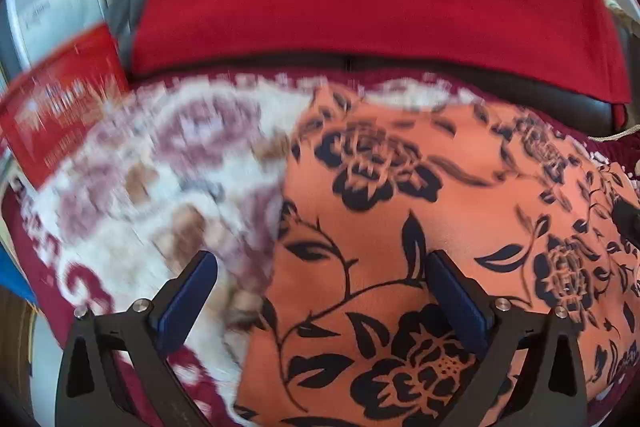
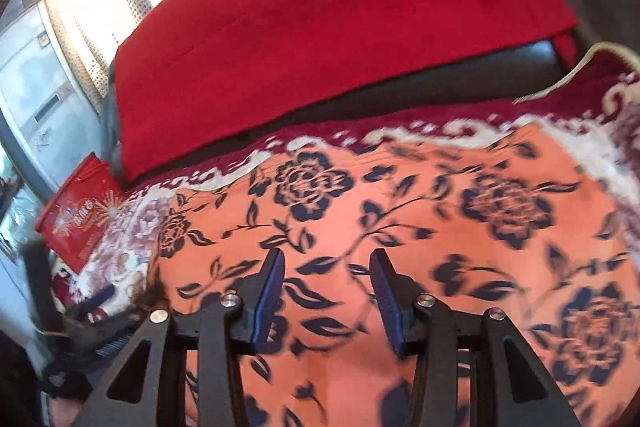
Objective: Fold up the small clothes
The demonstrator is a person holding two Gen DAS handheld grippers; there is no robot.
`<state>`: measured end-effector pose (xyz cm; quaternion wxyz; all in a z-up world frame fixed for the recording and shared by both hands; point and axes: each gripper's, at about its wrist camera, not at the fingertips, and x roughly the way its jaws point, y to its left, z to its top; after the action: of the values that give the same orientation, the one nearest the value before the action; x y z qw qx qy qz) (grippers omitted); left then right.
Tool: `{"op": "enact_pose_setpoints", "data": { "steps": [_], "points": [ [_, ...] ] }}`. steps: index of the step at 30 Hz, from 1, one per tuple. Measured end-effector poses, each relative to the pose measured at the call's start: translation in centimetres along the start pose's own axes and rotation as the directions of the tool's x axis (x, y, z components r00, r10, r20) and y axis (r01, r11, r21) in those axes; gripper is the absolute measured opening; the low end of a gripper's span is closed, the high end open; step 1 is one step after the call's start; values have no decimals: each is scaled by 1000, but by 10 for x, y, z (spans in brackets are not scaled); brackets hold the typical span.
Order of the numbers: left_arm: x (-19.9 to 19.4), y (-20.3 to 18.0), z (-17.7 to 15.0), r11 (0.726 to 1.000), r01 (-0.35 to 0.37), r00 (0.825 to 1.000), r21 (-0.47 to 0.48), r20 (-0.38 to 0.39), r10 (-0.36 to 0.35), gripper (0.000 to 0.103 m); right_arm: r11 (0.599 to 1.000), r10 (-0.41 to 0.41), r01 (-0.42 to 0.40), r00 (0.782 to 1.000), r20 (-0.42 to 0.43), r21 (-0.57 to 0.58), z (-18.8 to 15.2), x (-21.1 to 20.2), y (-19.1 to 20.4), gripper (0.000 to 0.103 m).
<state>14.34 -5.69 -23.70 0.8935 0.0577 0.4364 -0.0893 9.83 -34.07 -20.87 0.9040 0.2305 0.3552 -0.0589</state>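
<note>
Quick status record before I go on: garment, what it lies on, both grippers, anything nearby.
garment: orange floral cloth, spread flat
surface: white and maroon patterned blanket
left gripper: open, over the cloth's left edge, holding nothing
right gripper: open, above the cloth's middle, holding nothing
behind: red cushion
left side: red packet beside the blanket
image: motion blur in both views
</note>
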Motion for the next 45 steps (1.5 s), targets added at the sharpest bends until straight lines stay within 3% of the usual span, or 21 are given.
{"op": "enact_pose_setpoints", "data": {
  "steps": [3,4,7,11,15,17,18,22,27,33,36,42,45],
  "points": [
    [-1,1,-3,1000,12,1000,-14,8,-12,103,1000,-15,14,996,-84,-14,2,33,4,49],
    [-1,0,-3,1000,10,1000,1,8,-10,103,999,-37,34,986,-160,-25,0,53,5,49],
    [-9,3,-2,1000,18,999,-9,30,-17,103,994,-72,60,988,-136,-86,9,63,19,50],
    [-19,13,4,998,-41,994,-37,104,45,103,999,27,-30,997,-79,-30,36,64,23,50],
    [8,5,-2,993,-109,994,54,24,108,103,999,2,-7,993,-119,-43,49,101,30,50],
    [11,7,-2,994,-95,995,56,26,93,103,999,-32,26,977,-209,-35,48,131,29,51],
    [10,10,0,995,-82,996,50,22,81,103,999,-28,22,980,-195,-34,48,131,29,51],
    [10,19,6,999,-49,999,1,-8,49,103,1000,0,-4,991,-136,-31,54,106,31,51],
    [-12,18,9,998,-63,995,-6,80,63,103,998,-10,7,998,-54,-55,49,49,21,51],
    [-33,12,-1,1000,-14,992,13,126,12,103,996,-91,92,995,51,-13,40,-27,-17,51],
    [-42,4,-9,999,-7,990,54,144,0,103,973,-227,229,970,88,-17,16,-62,-45,51],
    [-54,-5,-19,995,-24,986,92,169,8,103,942,-334,332,942,39,59,-15,-88,-97,51],
    [-54,-6,-19,996,-22,986,87,164,8,103,939,-323,335,936,-136,75,-27,-61,-119,51]
  ]
}}
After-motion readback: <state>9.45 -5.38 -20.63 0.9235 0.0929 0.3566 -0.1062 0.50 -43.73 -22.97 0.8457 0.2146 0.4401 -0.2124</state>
